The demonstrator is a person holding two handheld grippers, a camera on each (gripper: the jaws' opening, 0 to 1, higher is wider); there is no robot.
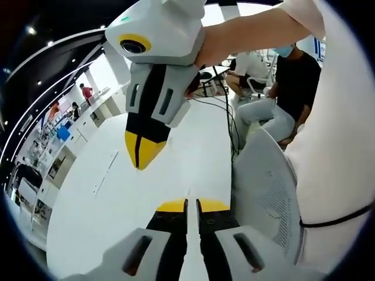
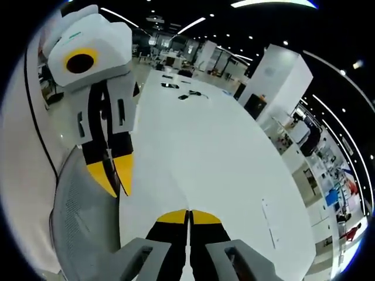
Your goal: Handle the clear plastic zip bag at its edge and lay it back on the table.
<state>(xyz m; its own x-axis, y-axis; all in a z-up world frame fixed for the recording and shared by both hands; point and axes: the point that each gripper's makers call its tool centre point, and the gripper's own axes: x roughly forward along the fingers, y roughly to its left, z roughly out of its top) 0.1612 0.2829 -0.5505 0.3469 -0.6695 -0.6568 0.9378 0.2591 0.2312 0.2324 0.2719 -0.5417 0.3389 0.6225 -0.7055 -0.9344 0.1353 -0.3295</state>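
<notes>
Holding left gripper [image 1: 192, 205] above white table [image 1: 117, 193], jaws together, empty. Right gripper [image 2: 188, 215] hovering alongside, jaws together too. Seeing clear zip bag [image 2: 269, 225] lying flat on table.

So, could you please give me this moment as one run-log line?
left tool: shut, empty | right tool: shut, empty | both above white table | zip bag: flat on table
</notes>
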